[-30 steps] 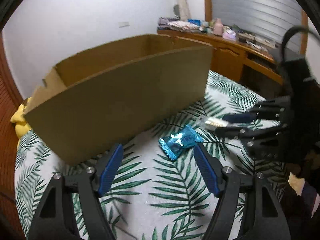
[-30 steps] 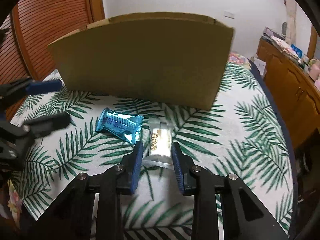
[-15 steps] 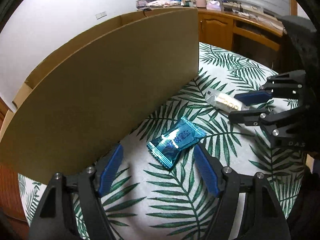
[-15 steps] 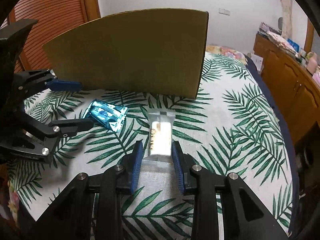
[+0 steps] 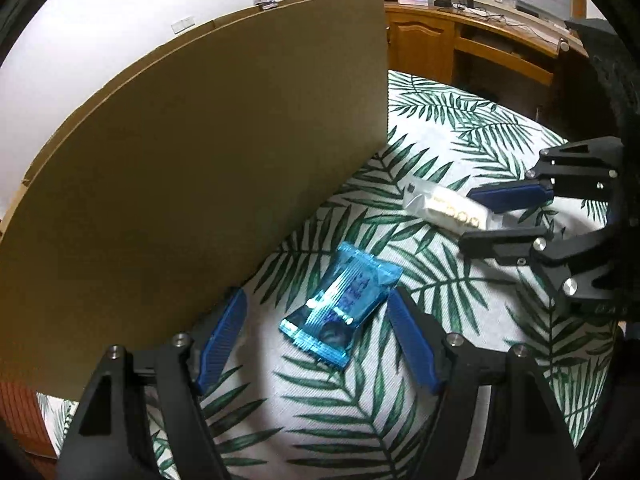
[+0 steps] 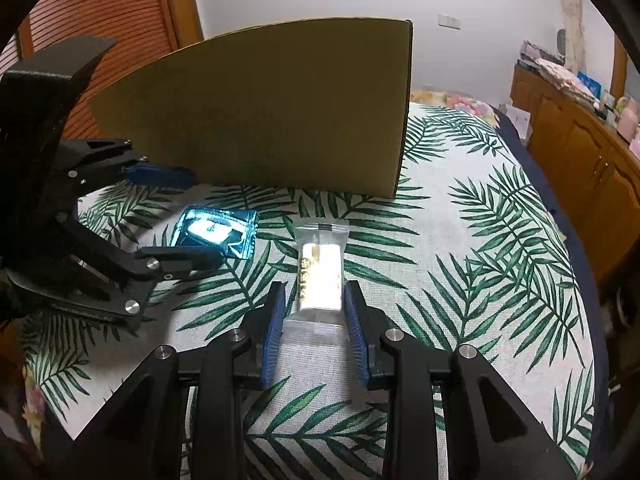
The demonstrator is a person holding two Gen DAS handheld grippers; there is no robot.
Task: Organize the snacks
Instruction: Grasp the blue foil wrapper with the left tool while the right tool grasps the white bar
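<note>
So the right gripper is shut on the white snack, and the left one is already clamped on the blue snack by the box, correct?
Not quite. The left gripper is open: its fingers straddle the blue snack without touching it, as the left wrist view shows. The rest holds: the right gripper is shut on the white snack, in front of the box.

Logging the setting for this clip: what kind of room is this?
Probably a bedroom at home. The work surface is a soft palm-leaf bedspread, with a wooden dresser along the wall, cluttered with toiletries, and a slatted wooden door.

Print on the white snack packet [image 6: 321, 268] and blue snack packet [image 5: 345, 302] is too blurred to read.
</note>
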